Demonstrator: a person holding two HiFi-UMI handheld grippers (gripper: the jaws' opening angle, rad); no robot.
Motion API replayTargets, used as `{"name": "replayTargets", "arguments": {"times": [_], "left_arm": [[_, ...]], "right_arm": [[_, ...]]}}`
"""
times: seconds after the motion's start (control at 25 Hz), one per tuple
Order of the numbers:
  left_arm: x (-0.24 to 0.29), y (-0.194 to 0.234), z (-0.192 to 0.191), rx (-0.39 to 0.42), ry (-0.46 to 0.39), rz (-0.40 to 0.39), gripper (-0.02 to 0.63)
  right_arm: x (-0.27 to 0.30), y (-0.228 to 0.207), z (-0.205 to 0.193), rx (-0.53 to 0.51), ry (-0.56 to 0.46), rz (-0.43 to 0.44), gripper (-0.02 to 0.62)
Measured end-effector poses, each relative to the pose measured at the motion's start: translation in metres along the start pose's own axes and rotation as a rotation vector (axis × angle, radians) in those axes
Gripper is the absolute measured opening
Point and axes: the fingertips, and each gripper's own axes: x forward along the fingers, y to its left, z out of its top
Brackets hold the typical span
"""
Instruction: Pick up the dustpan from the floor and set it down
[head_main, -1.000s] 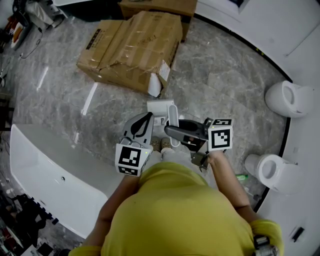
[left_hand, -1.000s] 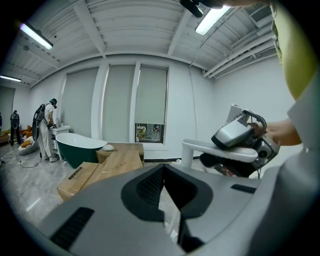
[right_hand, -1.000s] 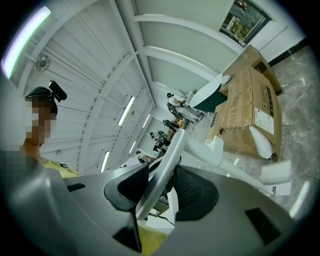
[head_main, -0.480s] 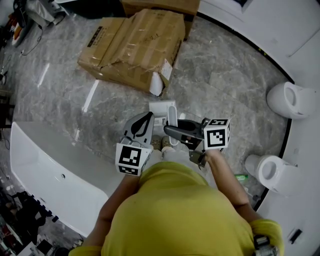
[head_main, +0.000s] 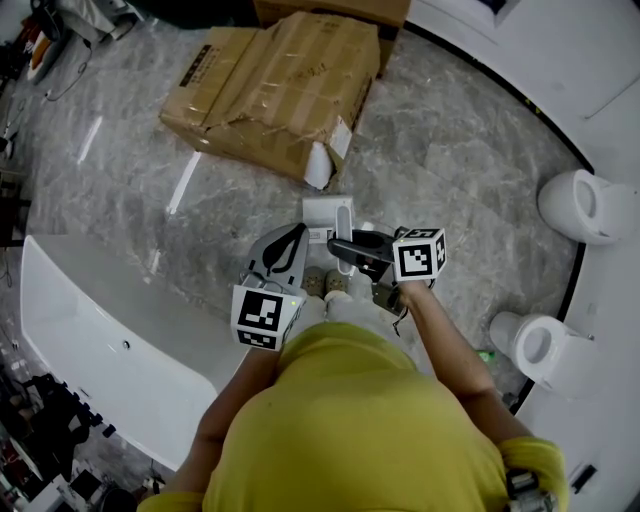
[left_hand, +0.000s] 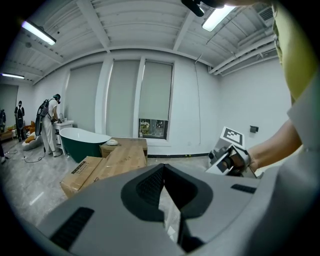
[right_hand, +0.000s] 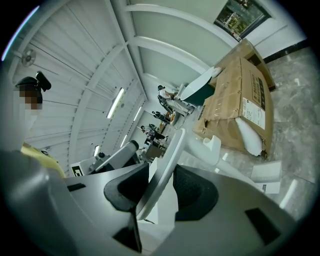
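In the head view, the white dustpan (head_main: 328, 212) hangs just in front of the person's shoes, its pan toward the cardboard box and its long handle (head_main: 346, 238) running back to my right gripper (head_main: 348, 250). That gripper is shut on the handle. The right gripper view shows the white handle (right_hand: 161, 167) pinched between the dark pads of my right gripper (right_hand: 157, 186), with the pan (right_hand: 212, 147) beyond. My left gripper (head_main: 292, 240) stays beside it on the left, shut with nothing in it. The left gripper view has its jaws (left_hand: 165, 192) together and the right gripper (left_hand: 231, 154) to the right.
A torn cardboard box (head_main: 280, 90) lies on the marble floor just beyond the dustpan. A white bathtub (head_main: 90, 340) stands at the left and two toilets (head_main: 585, 205) (head_main: 540, 345) along the right wall. A person (left_hand: 50, 125) stands far off by a dark green tub (left_hand: 82, 142).
My right gripper has sunk with the dustpan, shifting left and up in the head view. The left gripper has kept its place.
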Motion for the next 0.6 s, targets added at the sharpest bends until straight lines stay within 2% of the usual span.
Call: {"name": "replayTargets", "arguments": {"times": [0.6], "left_arm": [[0.002, 0.013, -0.003, -0.007, 0.015, 0.020, 0.002]], "right_arm": [[0.026, -0.080, 0.003, 0.047, 0.036, -0.077, 0.152]]}}
